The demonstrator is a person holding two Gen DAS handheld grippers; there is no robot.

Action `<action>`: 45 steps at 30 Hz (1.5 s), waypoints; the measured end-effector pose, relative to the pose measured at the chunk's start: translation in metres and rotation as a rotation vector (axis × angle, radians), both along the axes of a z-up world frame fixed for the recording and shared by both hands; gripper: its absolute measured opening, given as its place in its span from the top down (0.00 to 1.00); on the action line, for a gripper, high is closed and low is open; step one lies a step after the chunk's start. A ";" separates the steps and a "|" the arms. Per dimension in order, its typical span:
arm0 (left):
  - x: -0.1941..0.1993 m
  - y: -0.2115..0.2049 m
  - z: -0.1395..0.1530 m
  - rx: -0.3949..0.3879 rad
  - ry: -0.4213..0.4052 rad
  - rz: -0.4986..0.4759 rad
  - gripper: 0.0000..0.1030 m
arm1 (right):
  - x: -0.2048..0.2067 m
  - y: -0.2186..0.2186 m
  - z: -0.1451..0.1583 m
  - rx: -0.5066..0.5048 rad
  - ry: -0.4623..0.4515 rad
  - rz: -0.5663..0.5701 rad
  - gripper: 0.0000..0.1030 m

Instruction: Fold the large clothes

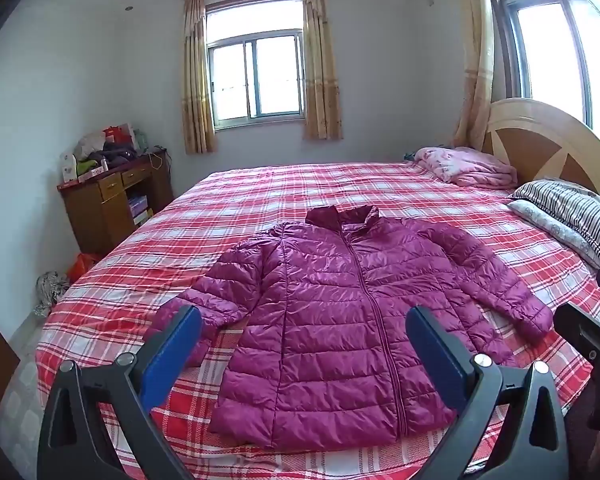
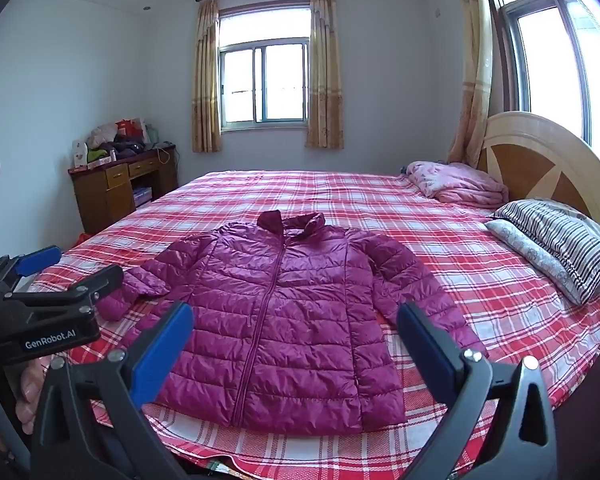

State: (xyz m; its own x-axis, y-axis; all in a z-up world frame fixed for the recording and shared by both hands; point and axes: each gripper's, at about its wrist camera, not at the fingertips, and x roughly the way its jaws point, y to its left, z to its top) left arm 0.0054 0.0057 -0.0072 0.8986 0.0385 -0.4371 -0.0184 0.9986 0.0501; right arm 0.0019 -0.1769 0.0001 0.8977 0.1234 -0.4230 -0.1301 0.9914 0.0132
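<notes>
Left wrist: left tongs (image 1: 302, 330) spread wide, empty, hovering over the magenta puffer jacket (image 1: 340, 332) laid flat, zipped, on the plaid bed (image 1: 260, 188). Right wrist: right tongs (image 2: 294, 326) wide, empty; jacket at 12 o'clock, left tongs at 9.

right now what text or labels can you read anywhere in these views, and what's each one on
"GenRobot.AI" – white lettering on the black body of the left gripper, seen in the right wrist view.
Boxes and packages on the wooden desk carry print, but it is too small and blurred to read.
No readable label shows on the magenta puffer jacket or the plaid bedsheet.
</notes>
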 end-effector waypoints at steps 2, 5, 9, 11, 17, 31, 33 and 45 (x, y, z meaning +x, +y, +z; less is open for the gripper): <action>0.000 0.001 0.000 -0.002 -0.005 0.008 0.01 | 0.001 0.000 0.000 0.004 0.003 -0.002 0.00; 0.000 0.003 0.002 -0.004 -0.006 0.017 0.01 | 0.001 -0.002 0.000 0.009 0.007 -0.002 0.00; -0.001 0.003 0.004 -0.001 -0.011 0.021 0.01 | 0.001 -0.002 -0.002 0.008 0.009 0.000 0.00; -0.001 0.003 0.005 -0.001 -0.012 0.021 0.01 | 0.001 -0.002 -0.003 0.008 0.010 0.001 0.00; -0.002 0.005 0.006 -0.003 -0.015 0.025 0.01 | 0.001 -0.002 -0.004 0.008 0.012 0.001 0.00; -0.001 0.006 0.008 -0.004 -0.020 0.034 0.01 | 0.002 0.000 -0.007 0.005 0.018 0.004 0.00; -0.001 0.006 0.008 -0.004 -0.020 0.035 0.01 | 0.001 0.002 -0.008 0.004 0.020 0.005 0.00; 0.000 0.008 0.009 -0.006 -0.022 0.037 0.01 | 0.001 0.004 -0.011 0.005 0.029 0.009 0.00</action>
